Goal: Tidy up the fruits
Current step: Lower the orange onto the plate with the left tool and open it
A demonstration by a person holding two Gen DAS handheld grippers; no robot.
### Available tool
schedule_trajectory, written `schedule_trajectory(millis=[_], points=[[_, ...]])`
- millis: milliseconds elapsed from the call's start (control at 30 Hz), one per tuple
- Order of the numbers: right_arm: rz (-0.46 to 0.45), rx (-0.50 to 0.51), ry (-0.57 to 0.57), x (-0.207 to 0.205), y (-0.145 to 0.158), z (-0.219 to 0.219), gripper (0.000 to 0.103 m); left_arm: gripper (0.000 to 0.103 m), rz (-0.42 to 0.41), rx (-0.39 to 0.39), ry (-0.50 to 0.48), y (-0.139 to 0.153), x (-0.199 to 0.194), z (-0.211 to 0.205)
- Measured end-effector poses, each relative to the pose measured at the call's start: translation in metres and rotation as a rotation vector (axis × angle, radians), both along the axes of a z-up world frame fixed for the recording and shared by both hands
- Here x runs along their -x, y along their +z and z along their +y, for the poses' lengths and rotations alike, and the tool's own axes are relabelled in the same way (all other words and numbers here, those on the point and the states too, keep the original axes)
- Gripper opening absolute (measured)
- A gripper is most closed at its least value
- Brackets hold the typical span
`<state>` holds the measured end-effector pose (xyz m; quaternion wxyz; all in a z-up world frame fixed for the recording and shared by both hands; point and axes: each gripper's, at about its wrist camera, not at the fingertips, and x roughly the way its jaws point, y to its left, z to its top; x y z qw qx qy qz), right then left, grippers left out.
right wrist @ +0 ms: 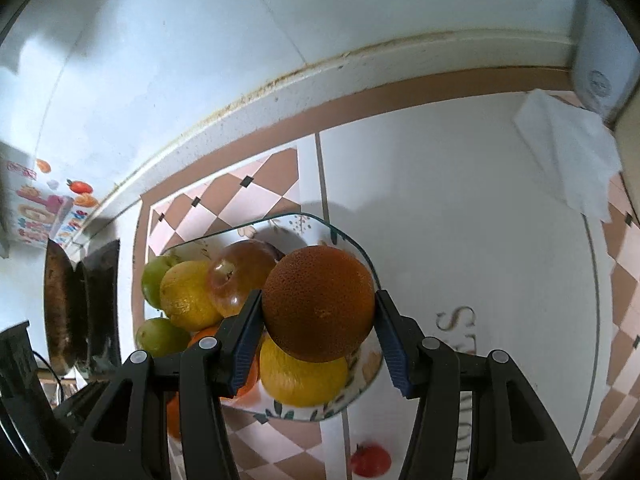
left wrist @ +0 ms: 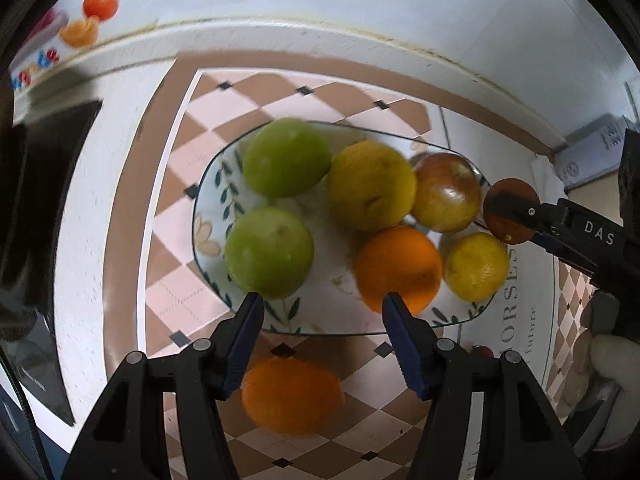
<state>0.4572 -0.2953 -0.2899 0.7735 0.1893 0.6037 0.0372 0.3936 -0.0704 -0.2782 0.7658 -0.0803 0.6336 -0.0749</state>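
Two round green fruits, two yellow lemons, three oranges, one red-brown apple, one floral glass plate.

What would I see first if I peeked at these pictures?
First, the big dark orange squeezed between the right gripper's blue fingers, above the plate's right side. Next, that plate crowded with two green fruits, yellow ones, an apple and an orange. Another orange lies on the checked table before it.

Six fruits in plate, orange on tablecloth before it
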Motion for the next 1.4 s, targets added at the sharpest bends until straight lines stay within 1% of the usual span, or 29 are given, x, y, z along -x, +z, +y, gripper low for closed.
schedule_trajectory(millis=[67, 100, 167, 233, 267, 300, 333, 400, 433, 467, 533, 567, 600, 633, 667, 733, 833, 933, 1000, 1100, 1233, 1300, 1400], points=[[0.007, 0.004, 0.007, -0.003, -0.004, 0.004, 0.058, 0.059, 0.007, 0.007, 0.014, -0.001, 0.001, 0.005], [0.014, 0.006, 0.011, -0.004, -0.005, 0.005, 0.058, 0.059, -0.008, 0.001, 0.024, 0.001, 0.002, 0.008], [0.056, -0.005, 0.001, -0.004, -0.009, 0.003, 0.059, 0.060, -0.007, 0.003, 0.030, 0.013, 0.011, 0.018], [0.076, -0.017, 0.002, 0.002, -0.008, 0.000, 0.067, 0.061, -0.022, 0.022, 0.042, 0.027, 0.031, 0.032], [0.068, -0.016, 0.008, 0.007, -0.005, 0.000, 0.069, 0.062, 0.000, 0.030, 0.046, 0.029, 0.044, 0.039], [0.060, -0.006, 0.016, 0.012, -0.001, 0.001, 0.073, 0.067, 0.021, 0.032, 0.046, 0.028, 0.055, 0.043], [0.055, 0.002, 0.024, 0.020, 0.004, 0.003, 0.073, 0.068, 0.046, 0.027, 0.037, 0.024, 0.066, 0.045], [0.040, -0.007, 0.037, 0.034, 0.011, 0.005, 0.073, 0.068, 0.156, 0.016, -0.028, 0.006, 0.089, 0.039], [0.039, -0.013, 0.039, 0.044, 0.014, 0.007, 0.073, 0.068, 0.203, -0.008, -0.071, -0.004, 0.100, 0.034], [0.040, -0.026, 0.038, 0.053, 0.017, 0.009, 0.073, 0.068, 0.241, -0.054, -0.120, -0.017, 0.112, 0.029], [0.026, -0.047, 0.043, 0.066, 0.024, 0.012, 0.073, 0.069, 0.243, -0.150, -0.148, -0.030, 0.124, 0.027], [0.020, -0.047, 0.049, 0.070, 0.026, 0.013, 0.073, 0.069, 0.249, -0.161, -0.140, -0.035, 0.127, 0.030], [0.009, -0.038, 0.061, 0.076, 0.031, 0.018, 0.073, 0.068, 0.246, -0.150, -0.124, -0.037, 0.128, 0.035], [0.001, -0.033, 0.069, 0.080, 0.034, 0.020, 0.073, 0.064, 0.240, -0.136, -0.104, -0.039, 0.128, 0.040], [-0.004, -0.031, 0.073, 0.081, 0.037, 0.021, 0.073, 0.062, 0.230, -0.136, -0.093, -0.040, 0.127, 0.045], [-0.023, -0.023, 0.087, 0.085, 0.043, 0.025, 0.073, 0.062, 0.217, -0.121, -0.093, -0.040, 0.126, 0.047], [-0.024, -0.019, 0.095, 0.085, 0.045, 0.028, 0.073, 0.061, 0.193, -0.133, -0.096, -0.040, 0.126, 0.044], [-0.019, -0.028, 0.092, 0.084, 0.043, 0.029, 0.073, 0.062, 0.185, -0.132, -0.102, -0.041, 0.127, 0.042], [-0.018, -0.031, 0.090, 0.085, 0.042, 0.028, 0.073, 0.062, 0.185, -0.128, -0.112, -0.042, 0.126, 0.042], [-0.016, -0.037, 0.083, 0.085, 0.041, 0.026, 0.073, 0.062, 0.188, -0.110, -0.102, -0.043, 0.120, 0.049], [-0.015, -0.046, 0.079, 0.084, 0.040, 0.026, 0.073, 0.061, 0.197, -0.108, -0.088, -0.042, 0.112, 0.054], [-0.018, -0.049, 0.081, 0.083, 0.040, 0.027, 0.073, 0.061, 0.182, -0.116, -0.083, -0.037, 0.109, 0.052], [-0.031, -0.052, 0.081, 0.083, 0.044, 0.026, 0.073, 0.061, 0.160, -0.093, -0.068, -0.023, 0.103, 0.052]])
